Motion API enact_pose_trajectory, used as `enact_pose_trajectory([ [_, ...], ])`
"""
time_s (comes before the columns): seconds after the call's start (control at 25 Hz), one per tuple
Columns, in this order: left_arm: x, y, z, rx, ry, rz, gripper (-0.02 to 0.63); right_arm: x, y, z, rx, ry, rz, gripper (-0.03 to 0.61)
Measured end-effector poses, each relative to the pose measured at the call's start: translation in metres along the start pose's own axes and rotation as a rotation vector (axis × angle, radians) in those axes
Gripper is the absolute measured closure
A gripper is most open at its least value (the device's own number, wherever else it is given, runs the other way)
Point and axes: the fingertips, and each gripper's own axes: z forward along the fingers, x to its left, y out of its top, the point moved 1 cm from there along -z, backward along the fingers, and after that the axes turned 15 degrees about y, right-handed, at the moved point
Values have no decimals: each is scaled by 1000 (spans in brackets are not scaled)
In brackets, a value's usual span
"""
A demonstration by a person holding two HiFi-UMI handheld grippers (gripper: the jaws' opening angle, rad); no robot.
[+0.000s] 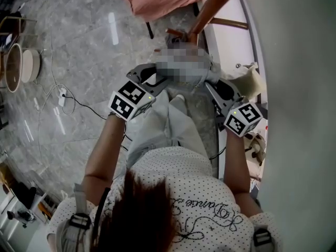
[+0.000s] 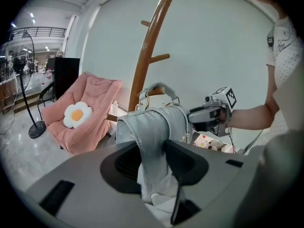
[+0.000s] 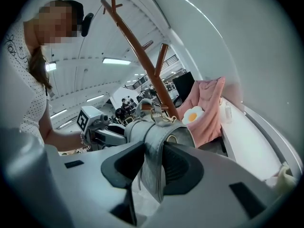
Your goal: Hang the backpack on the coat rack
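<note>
Grey marble floor [image 1: 79, 46], curved white wall [image 2: 213, 42], pink chair [image 2: 95, 127] (daisy cushion [image 2: 77, 114] on it) beside the coat rack [image 2: 147, 56]. The left gripper [image 2: 152, 151] and right gripper [image 3: 153, 156] each clamp a strap of the backpack [image 2: 159, 120], which hangs between them just in front of the rack.

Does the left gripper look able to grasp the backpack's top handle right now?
Probably not: the left gripper has its jaws shut on a strap of the backpack, though the top handle itself shows unobstructed ahead.

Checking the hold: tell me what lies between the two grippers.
The grey backpack, with the left gripper and right gripper each shut on a strap; both gripper views show it.
</note>
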Motion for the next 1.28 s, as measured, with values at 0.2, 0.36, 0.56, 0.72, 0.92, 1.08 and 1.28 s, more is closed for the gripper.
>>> enact_pose_trajectory([
  [0.2, 6, 1, 13, 24, 21, -7, 456, -14, 0, 3, -18, -26, 37, 459],
  [0.36, 11, 1, 19, 33, 36, -12, 456, -24, -3, 5, -18, -49, 43, 457],
  [0.56, 15, 1, 20, 57, 52, -23, 454, -29, -2, 10, -33, -73, 69, 454],
  [0.72, 16, 4, 22, 66, 73, -3, 454, -33, -4, 10, -56, -94, 94, 448],
  [0.92, 15, 8, 24, 56, 71, -4, 454, -38, -1, 8, -71, -117, 97, 443],
  [1.08, 20, 15, 26, 42, 82, -15, 454, -43, 11, 11, -71, -132, 80, 442],
  [1.28, 25, 21, 30, 31, 101, -7, 454, -49, 15, 13, -70, -146, 82, 438],
])
